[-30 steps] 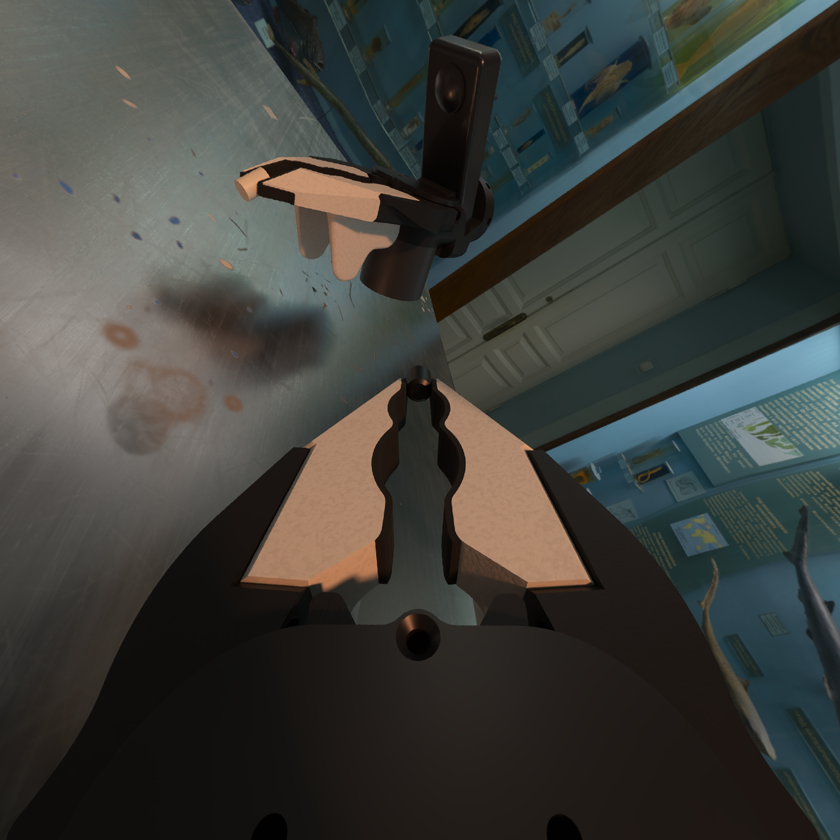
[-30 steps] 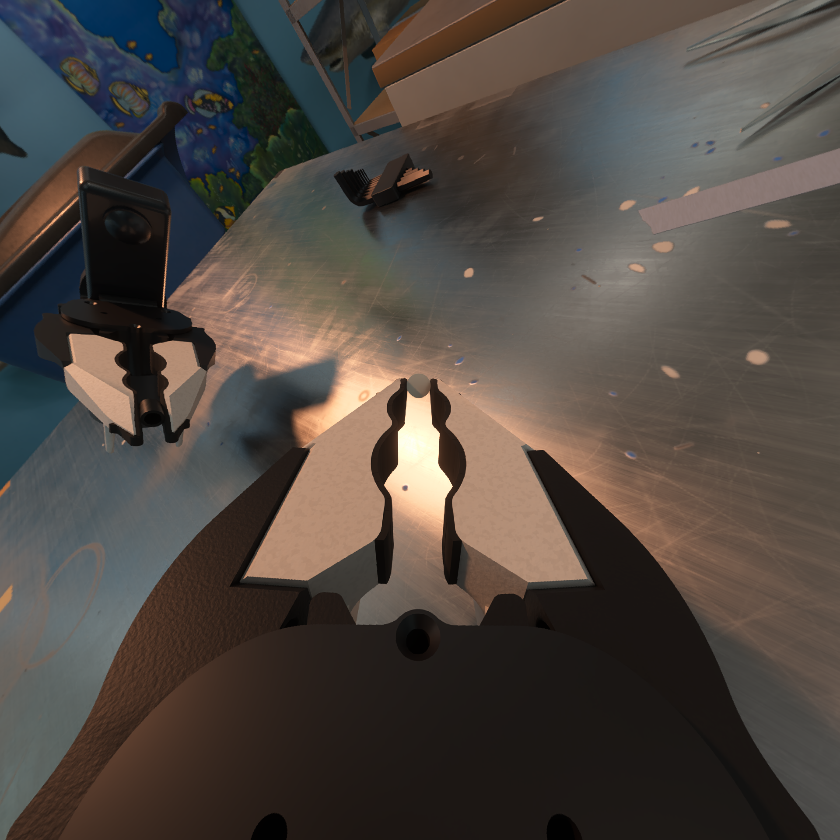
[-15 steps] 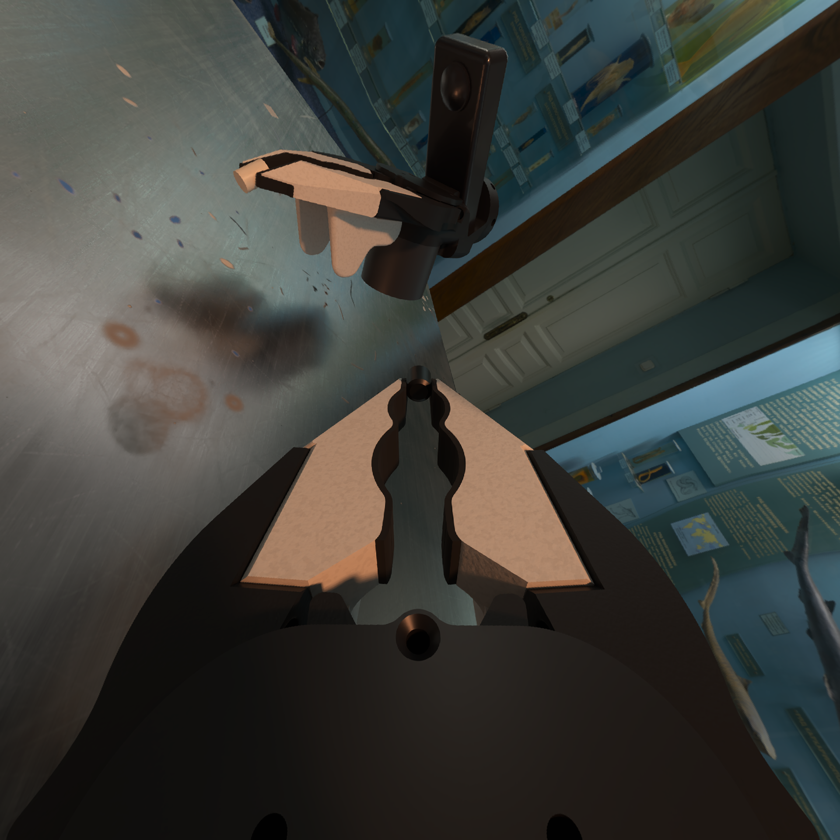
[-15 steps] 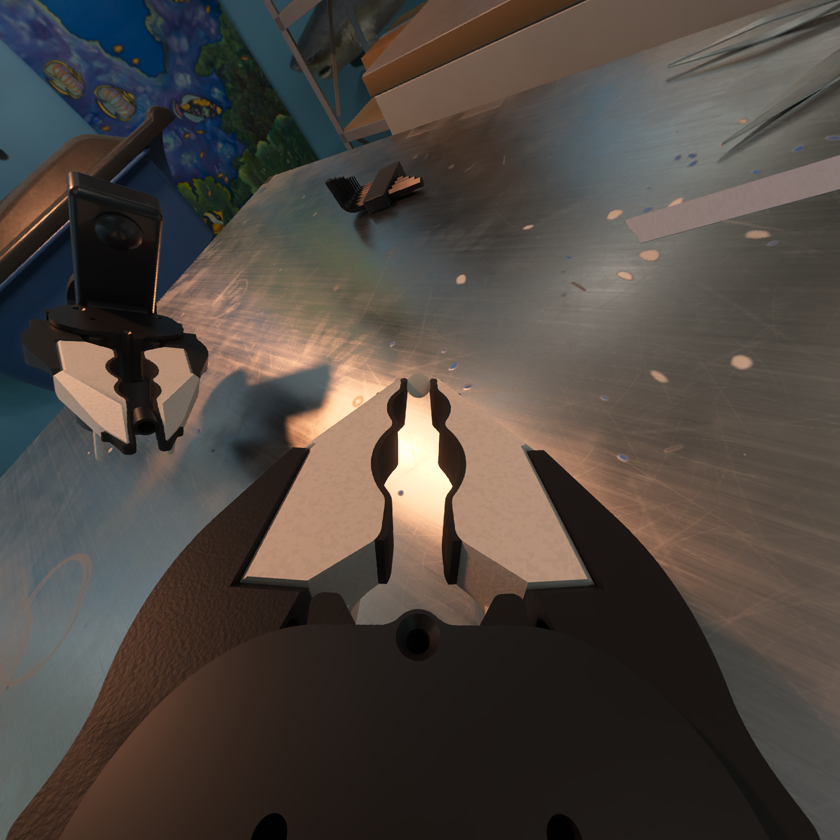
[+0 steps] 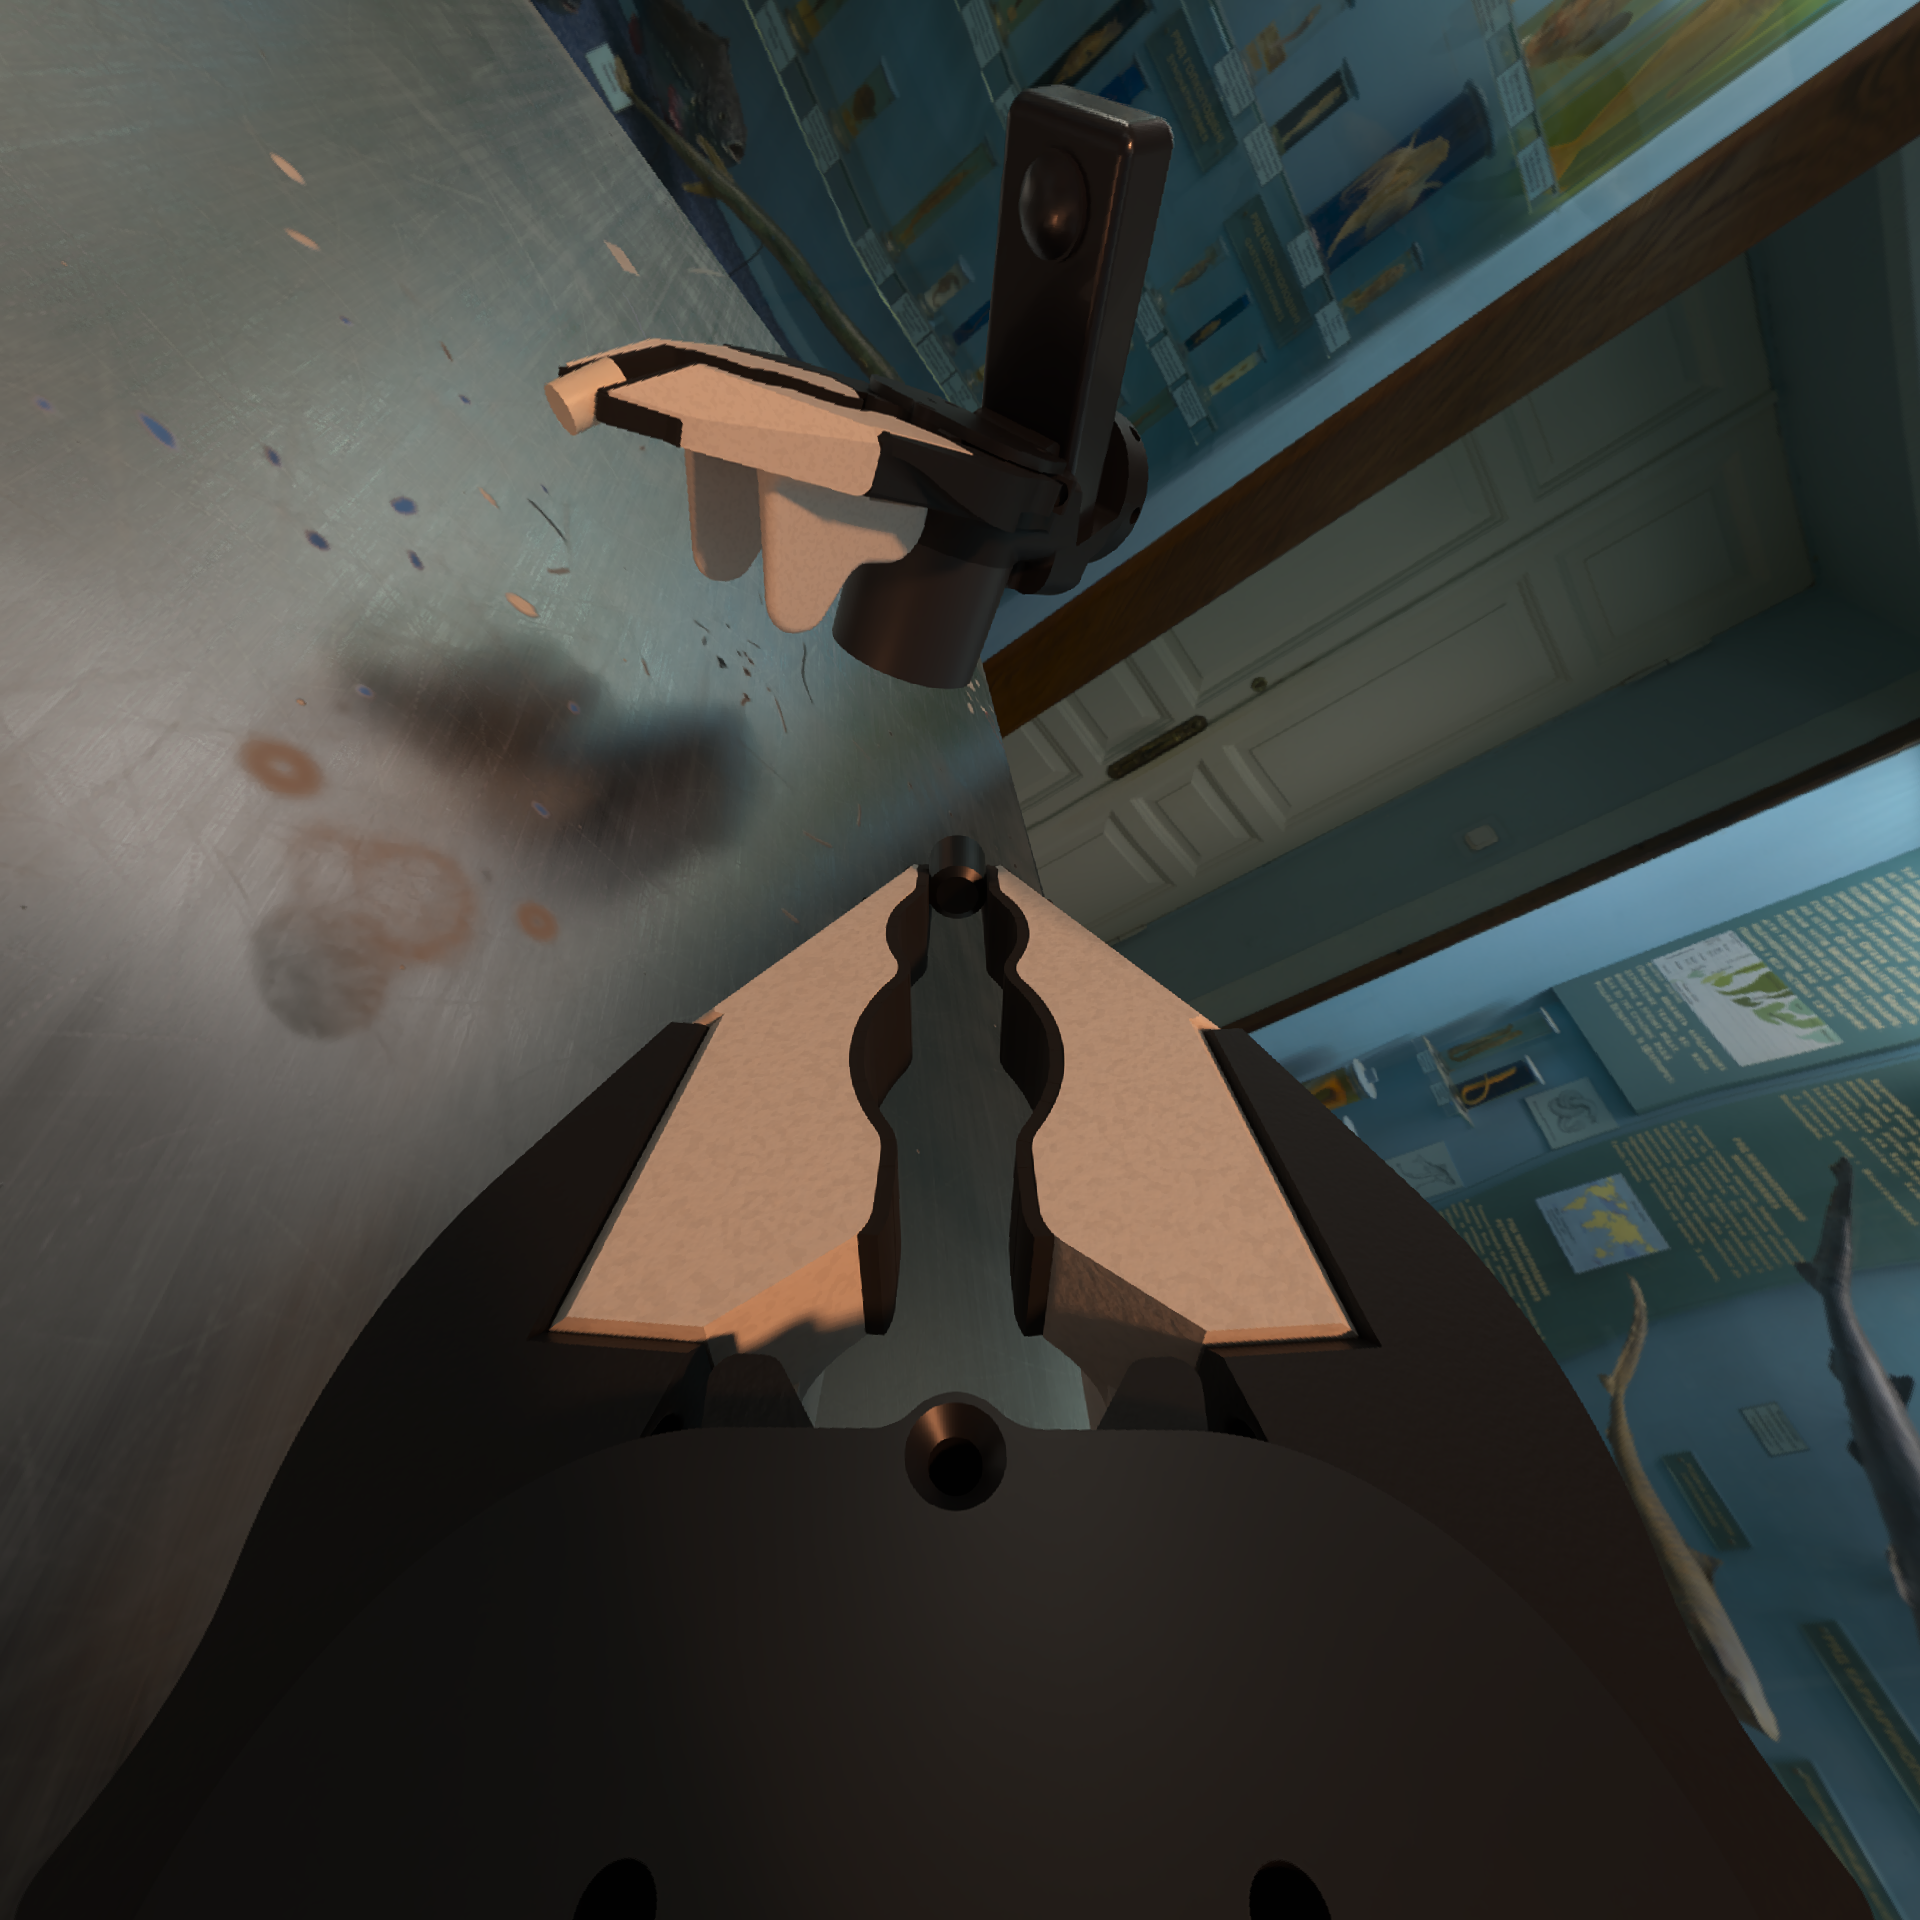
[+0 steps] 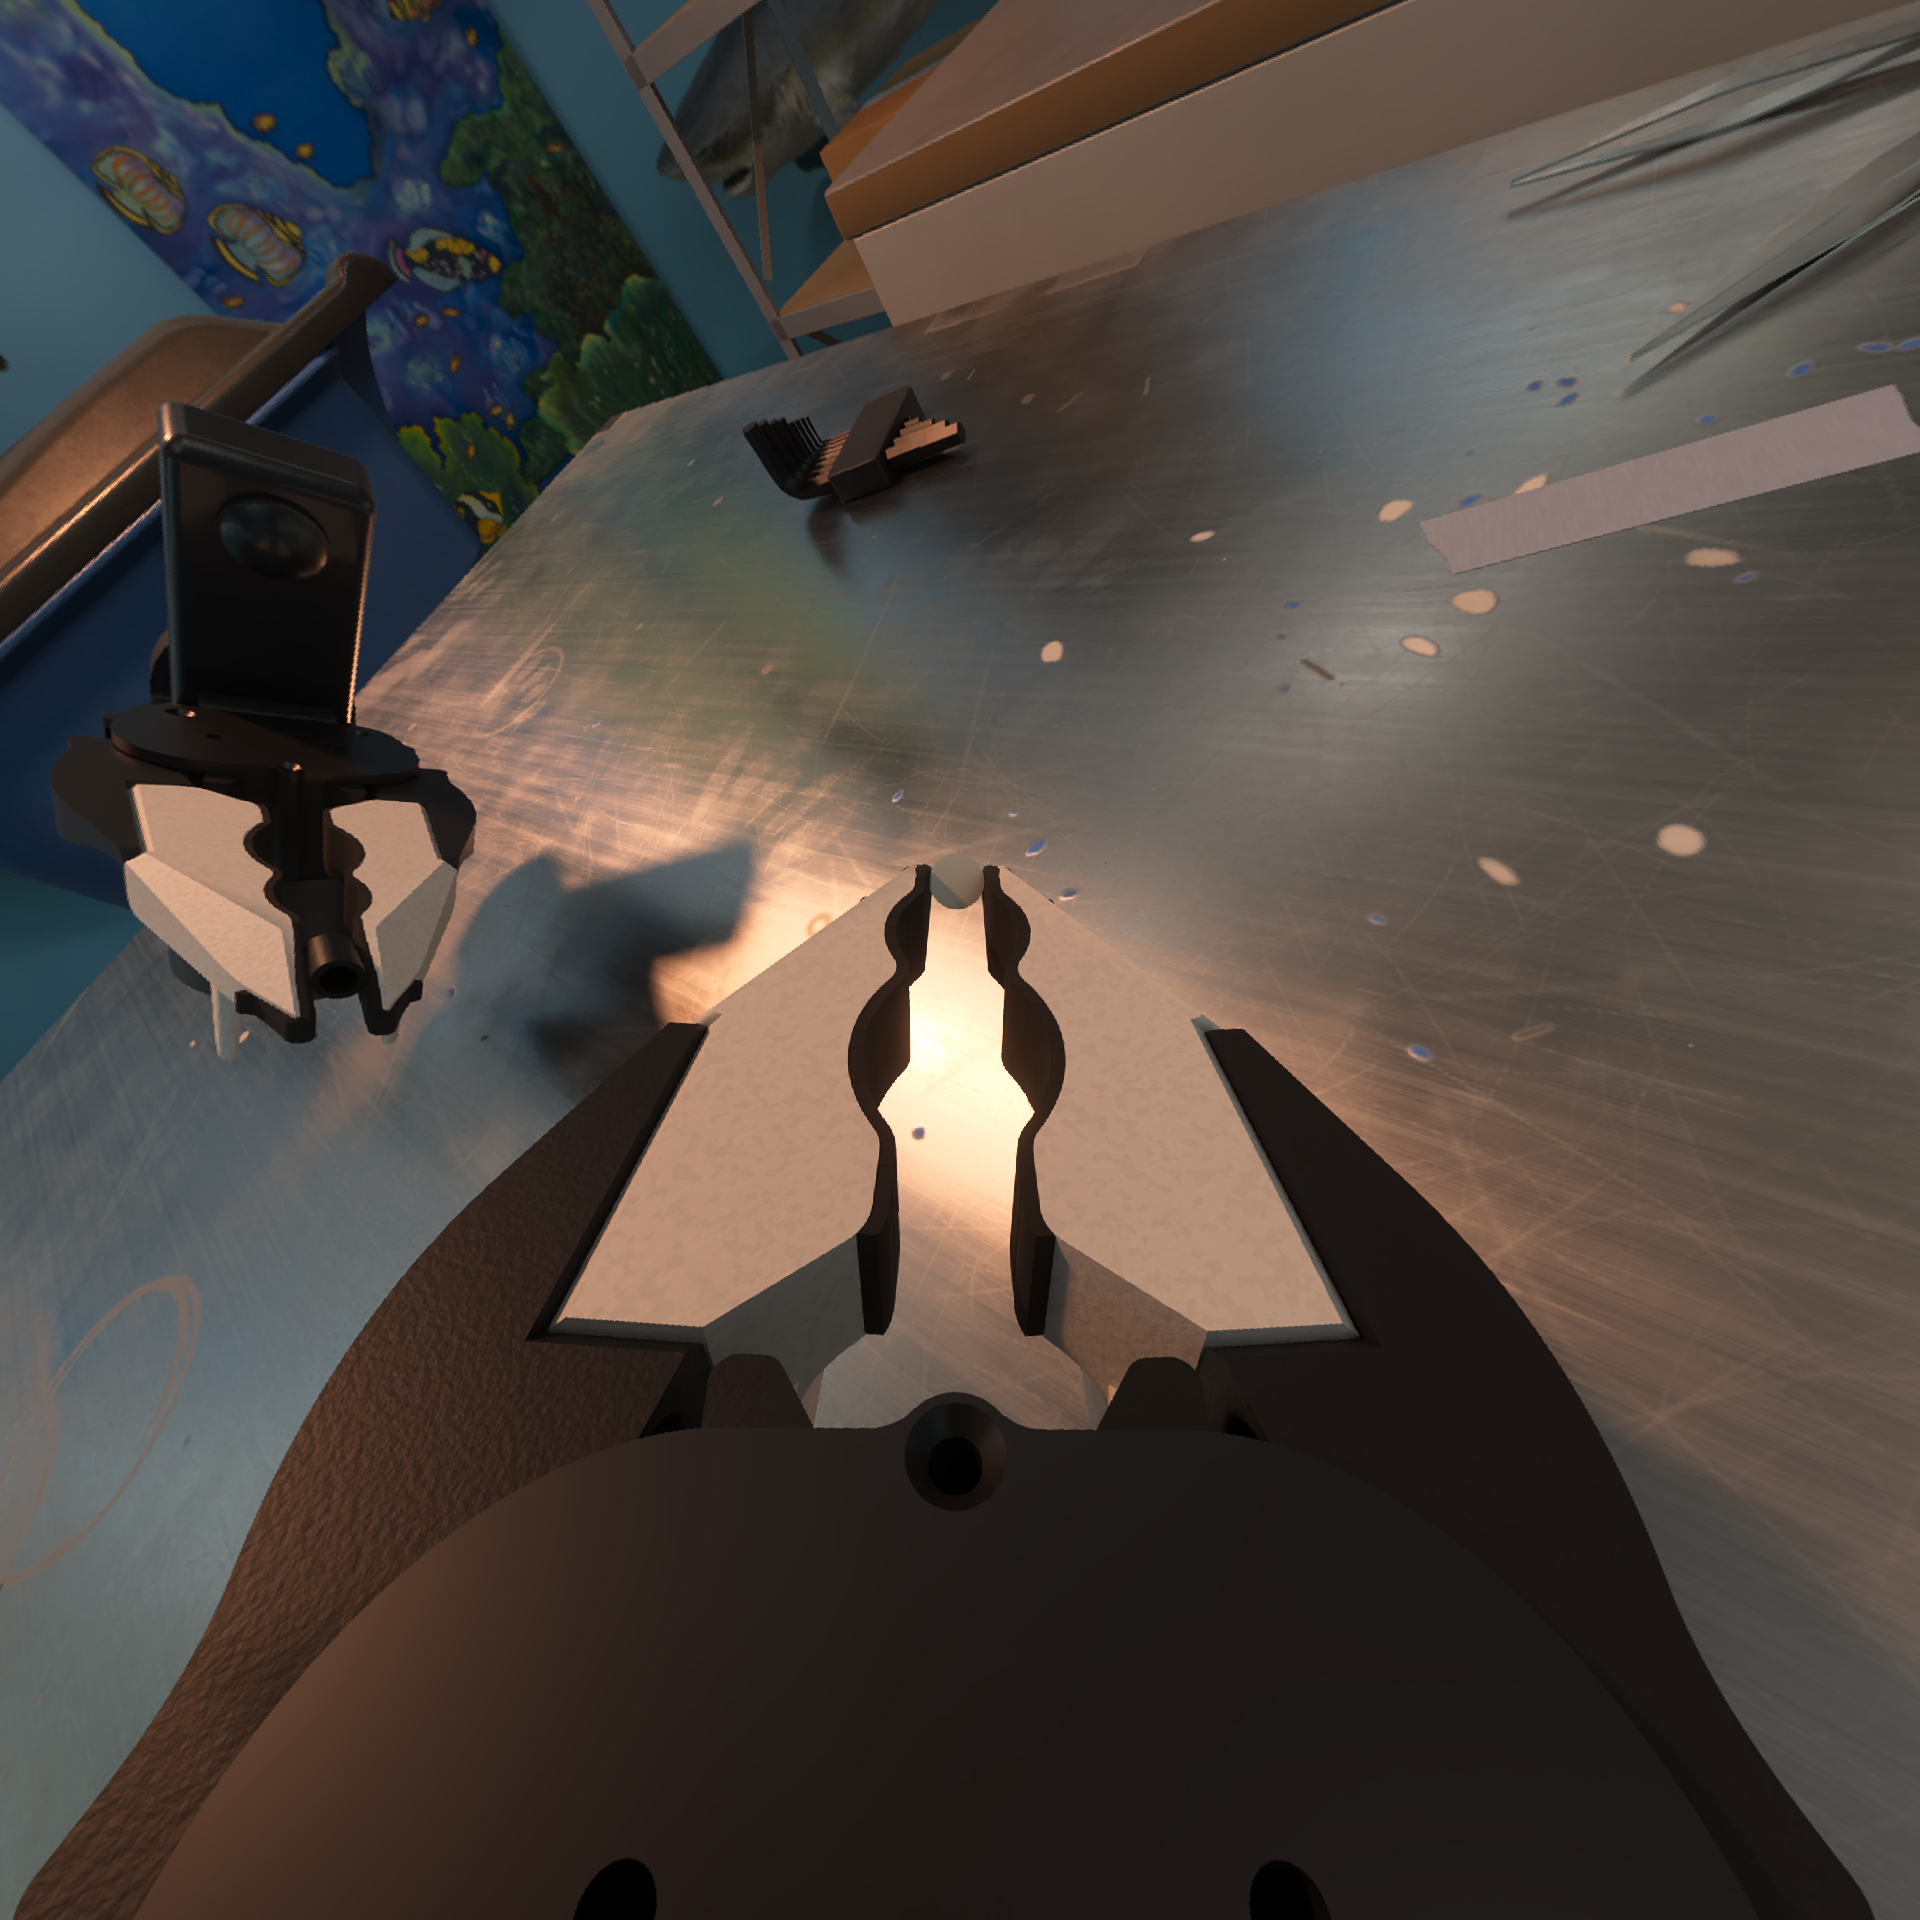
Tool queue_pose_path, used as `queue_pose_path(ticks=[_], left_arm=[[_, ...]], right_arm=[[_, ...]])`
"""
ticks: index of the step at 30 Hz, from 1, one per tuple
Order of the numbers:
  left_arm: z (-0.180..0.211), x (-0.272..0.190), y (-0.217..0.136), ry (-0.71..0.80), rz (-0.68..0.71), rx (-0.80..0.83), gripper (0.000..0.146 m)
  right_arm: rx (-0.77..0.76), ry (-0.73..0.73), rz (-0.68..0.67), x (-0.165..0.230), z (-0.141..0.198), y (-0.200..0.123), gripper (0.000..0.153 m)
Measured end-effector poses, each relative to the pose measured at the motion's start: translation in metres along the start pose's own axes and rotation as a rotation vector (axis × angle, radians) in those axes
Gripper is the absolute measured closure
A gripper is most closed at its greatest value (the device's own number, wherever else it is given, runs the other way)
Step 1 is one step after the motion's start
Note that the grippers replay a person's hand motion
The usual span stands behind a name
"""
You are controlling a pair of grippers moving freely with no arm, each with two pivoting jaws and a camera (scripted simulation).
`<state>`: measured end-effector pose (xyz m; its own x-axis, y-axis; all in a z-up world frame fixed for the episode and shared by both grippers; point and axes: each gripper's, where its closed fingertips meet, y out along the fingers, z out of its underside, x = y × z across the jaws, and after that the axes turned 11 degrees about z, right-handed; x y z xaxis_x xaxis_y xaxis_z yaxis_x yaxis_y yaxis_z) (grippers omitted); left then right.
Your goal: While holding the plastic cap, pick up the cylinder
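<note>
My left gripper (image 5: 957, 896) is shut on a small black plastic cap (image 5: 957, 860), a short hollow tube pinched at the fingertips. In the right wrist view the left gripper (image 6: 330, 1006) hangs above the table's left edge, with the cap's (image 6: 335, 971) open end showing. My right gripper (image 6: 956, 896) is shut on a small white cylinder (image 6: 956, 878), held above the scratched metal table (image 6: 1351, 935). In the left wrist view the right gripper (image 5: 608, 405) is up and left, with the pale cylinder (image 5: 569, 403) sticking out of its tips.
A black hex key set (image 6: 857, 452) lies at the table's far edge. A strip of pale tape (image 6: 1662, 488) and thin metal tweezers (image 6: 1714, 156) are at the far right. A white and wood shelf (image 6: 1143, 135) stands behind the table. Walls with posters surround the table.
The right gripper has shifted slightly with the cylinder, so the table scene slides a little left in its view. Both grippers stay shut on their objects.
</note>
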<state>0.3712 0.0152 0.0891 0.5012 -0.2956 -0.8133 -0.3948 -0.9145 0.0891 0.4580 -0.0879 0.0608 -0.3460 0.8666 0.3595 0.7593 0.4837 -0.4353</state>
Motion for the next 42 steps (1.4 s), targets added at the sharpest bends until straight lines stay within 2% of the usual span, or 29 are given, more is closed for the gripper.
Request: queue_pose_path(ticks=[13, 19, 24, 42], left_arm=[[0.000, 0.000, 0.000, -0.002, 0.000, 0.002, 0.137], [0.000, 0.000, 0.000, -0.002, -0.001, 0.001, 0.137], [0.001, 0.001, 0.001, -0.002, -0.002, 0.003, 0.137], [0.001, 0.002, 0.001, -0.007, -0.004, 0.006, 0.137]], right_arm=[[-0.098, 0.020, -0.074, 0.014, -0.017, -0.009, 0.143], [-0.128, 0.169, -0.201, 0.022, -0.027, -0.017, 0.143], [-0.134, 0.198, -0.197, 0.018, -0.029, -0.018, 0.143], [-0.128, 0.147, -0.159, 0.018, -0.027, -0.016, 0.143]])
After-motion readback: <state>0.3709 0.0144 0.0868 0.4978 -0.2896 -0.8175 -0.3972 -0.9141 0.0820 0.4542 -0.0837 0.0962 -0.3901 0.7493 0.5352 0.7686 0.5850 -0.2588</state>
